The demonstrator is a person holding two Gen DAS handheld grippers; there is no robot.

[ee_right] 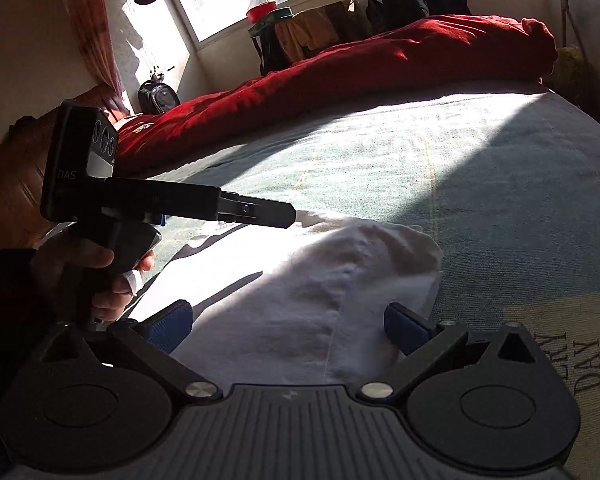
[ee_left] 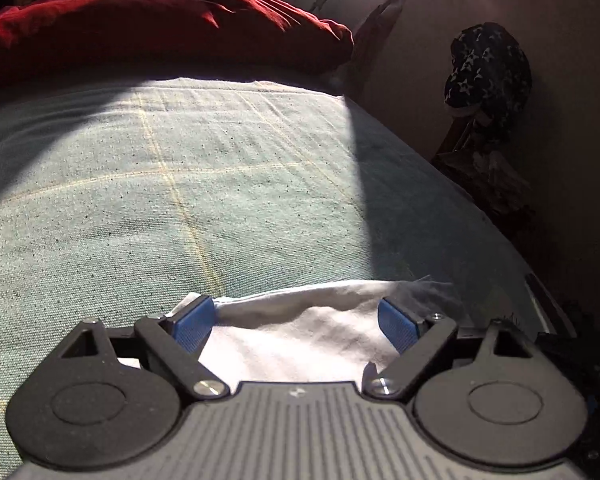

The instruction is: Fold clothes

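A white garment (ee_right: pixel 308 292) of soft, faintly creased cotton lies on the bed (ee_left: pixel 220 184), over a green woven cover flecked with dark specks and crossed by thin yellow lines; its far edge is rumpled into a rounded fold, and a straight seam runs down the cloth toward the right wrist camera. The left tool (ee_left: pixel 296 322) stands wide open, its ribbed blue pads (ee_left: pixel 194 322) set on either side of the cloth's wrinkled hem, not pressing on it; seen from the right wrist view the same left tool (ee_right: pixel 288 216) is a black, boxy body held by a hand (ee_right: pixel 100 276), its tip over the garment's far edge. The right tool (ee_right: pixel 290 328) is also open, blue pads apart above the cloth. A plush red blanket (ee_left: pixel 160 28) lies heaped along the bed's far side.
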